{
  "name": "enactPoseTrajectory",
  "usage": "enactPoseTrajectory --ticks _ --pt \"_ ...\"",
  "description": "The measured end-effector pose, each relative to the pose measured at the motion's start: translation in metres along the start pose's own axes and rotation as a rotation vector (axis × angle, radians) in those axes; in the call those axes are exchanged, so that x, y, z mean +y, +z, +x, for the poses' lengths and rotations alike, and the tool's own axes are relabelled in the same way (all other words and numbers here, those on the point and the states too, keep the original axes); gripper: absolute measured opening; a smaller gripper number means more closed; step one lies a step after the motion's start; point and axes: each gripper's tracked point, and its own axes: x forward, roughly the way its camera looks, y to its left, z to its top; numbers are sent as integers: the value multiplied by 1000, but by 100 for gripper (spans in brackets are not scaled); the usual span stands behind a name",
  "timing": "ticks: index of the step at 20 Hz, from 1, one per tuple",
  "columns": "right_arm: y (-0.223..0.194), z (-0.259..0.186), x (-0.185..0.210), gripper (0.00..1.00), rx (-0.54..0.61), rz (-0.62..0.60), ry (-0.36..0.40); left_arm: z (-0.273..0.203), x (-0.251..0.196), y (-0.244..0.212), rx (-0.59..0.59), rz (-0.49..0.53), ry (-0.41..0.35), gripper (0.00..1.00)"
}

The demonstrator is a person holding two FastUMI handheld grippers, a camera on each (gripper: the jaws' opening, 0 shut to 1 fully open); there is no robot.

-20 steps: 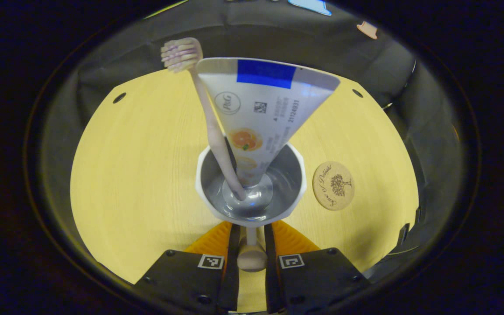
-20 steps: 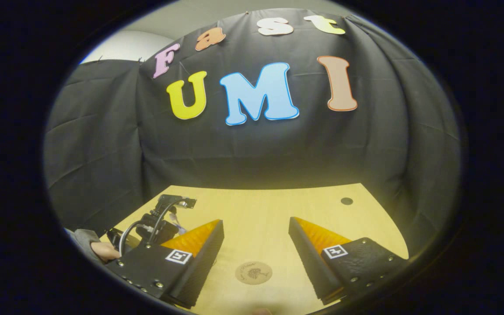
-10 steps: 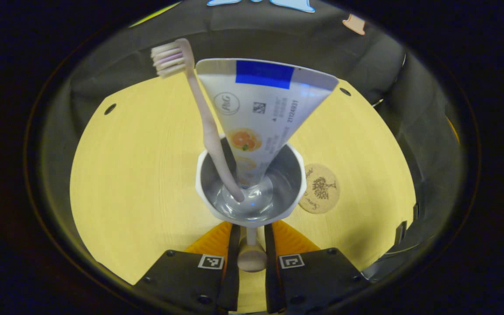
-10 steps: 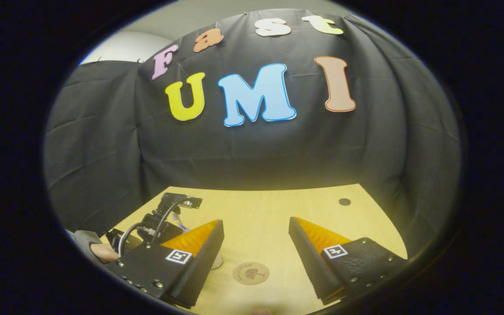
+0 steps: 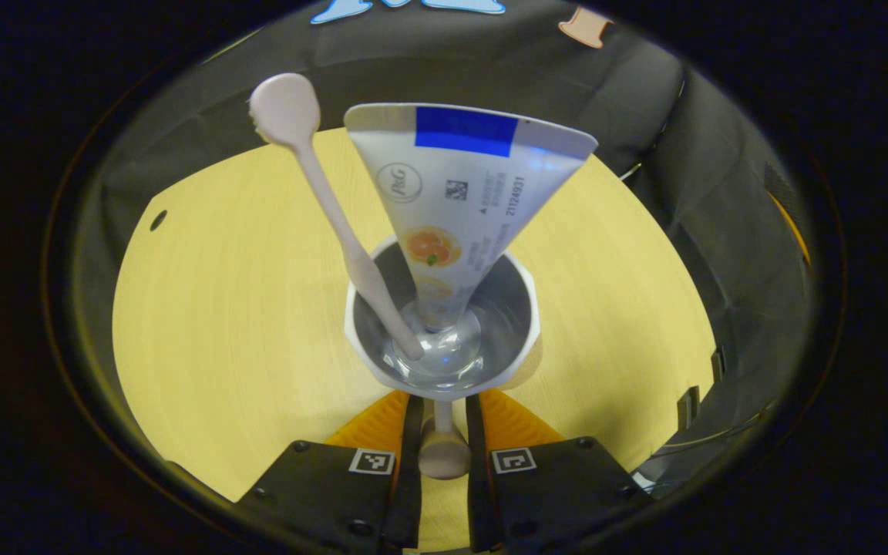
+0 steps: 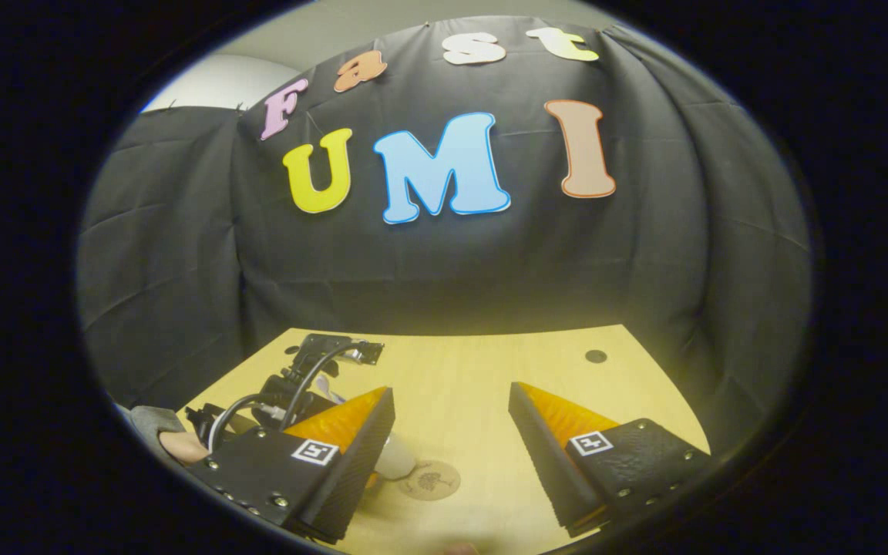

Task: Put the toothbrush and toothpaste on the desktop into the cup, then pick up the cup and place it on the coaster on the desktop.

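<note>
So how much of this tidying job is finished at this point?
The toothbrush and toothpaste already stand in the cup. The left gripper is clamped on the cup's handle, carrying it; the coaster lies just beside the cup in the right gripper view. Left to do: set the cup on the coaster. The right gripper hangs open.

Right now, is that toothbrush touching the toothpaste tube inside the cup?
Cannot tell. The left gripper view shows toothbrush and toothpaste tube converging at the cup bottom, contact unclear.

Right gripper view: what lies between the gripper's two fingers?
Bare desktop mostly; near the left finger lie the coaster and the cup's edge.
</note>
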Motion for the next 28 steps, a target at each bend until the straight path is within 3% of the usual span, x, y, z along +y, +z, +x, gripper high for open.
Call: enactPoseTrajectory --ticks 3,4,6,7,11,12,14,15,20,26,28 --pt "-2 -2 -10 93 3 11 -13 8 -19 -1 11 15 -16 31" --pt "-3 -4 -13 85 6 14 -16 12 -25 -1 13 20 -21 31" --pt "-6 -7 -20 85 10 17 -21 18 -36 -1 19 28 -25 31" --pt "-7 -8 -23 93 12 18 -22 22 -41 -2 23 28 -28 31" --pt "-9 -11 -35 93 17 24 -26 32 -49 -6 41 28 -12 30" --pt "-9 -12 -38 85 17 27 -26 31 -49 -5 34 38 -4 31" --pt "-10 -13 -41 85 20 32 -22 33 -50 -6 37 36 6 31" --pt "-10 -12 -43 93 19 32 -21 33 -50 -6 39 33 13 31" --pt "-13 -17 -50 93 24 13 -6 35 -53 -8 23 9 39 32" --pt "-11 -26 -67 93 23 -11 4 17 -62 2 -82 -20 42 37" --pt "-9 -30 -73 93 21 -22 0 2 -62 6 -140 -29 47 51"
